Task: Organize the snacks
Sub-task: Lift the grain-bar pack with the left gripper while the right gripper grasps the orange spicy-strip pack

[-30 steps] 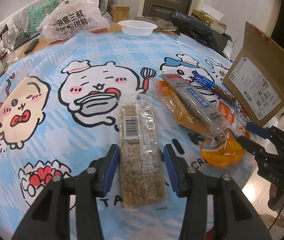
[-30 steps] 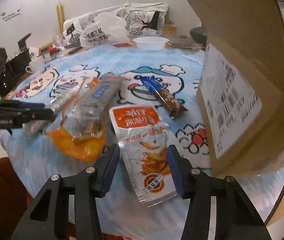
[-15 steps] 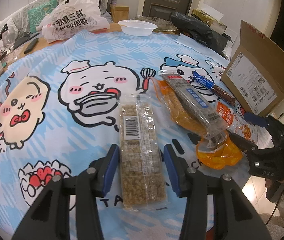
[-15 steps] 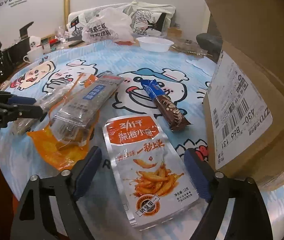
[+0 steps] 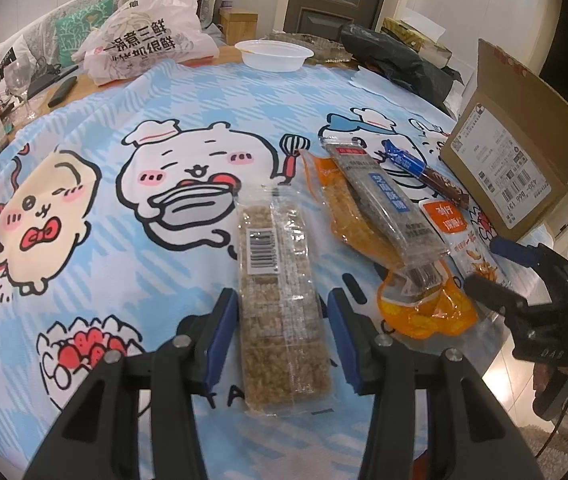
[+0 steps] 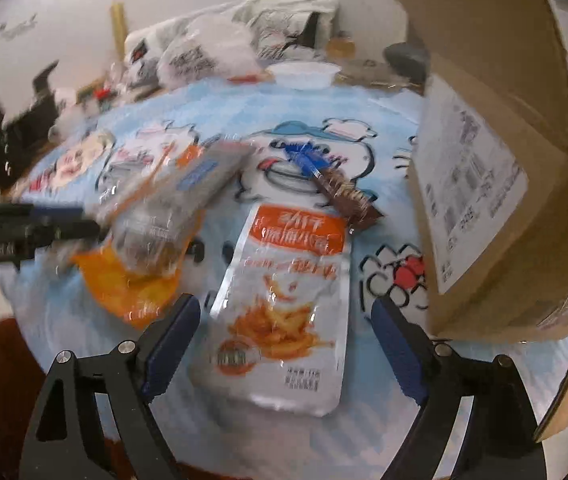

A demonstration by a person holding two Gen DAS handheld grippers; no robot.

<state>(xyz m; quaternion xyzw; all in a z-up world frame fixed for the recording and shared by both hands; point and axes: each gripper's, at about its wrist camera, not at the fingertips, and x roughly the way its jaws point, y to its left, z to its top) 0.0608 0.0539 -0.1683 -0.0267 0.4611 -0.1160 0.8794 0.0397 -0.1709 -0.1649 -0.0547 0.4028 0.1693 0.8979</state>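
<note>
the left gripper (image 5: 282,330) sits low over the blue checked tablecloth (image 5: 212,96) with its blue pads on either side of the clear-wrapped grain bar (image 5: 276,276); its jaws are opening, a narrow gap shows at each pad, and the bar lies flat on the cloth between them with its barcode label facing up. to the right of the bar lies the orange pouch (image 5: 416,312), and the long grey packet (image 5: 384,200) rests on top of it, slanting away toward the far side. just beyond that is the blue and brown bar (image 5: 424,172), and the white and orange fish snack pouch (image 6: 284,300) lies flat near the table's edge. the right gripper (image 6: 282,340) is spread wide, its fingers well clear of both long edges of that pouch, which sits between them untouched; this view is blurred. the open cardboard box (image 6: 496,184) stands just beside the right finger, its printed label facing the snacks. at the far side of the table are a white bowl (image 5: 274,54) and a printed plastic bag (image 5: 152,44).
</note>
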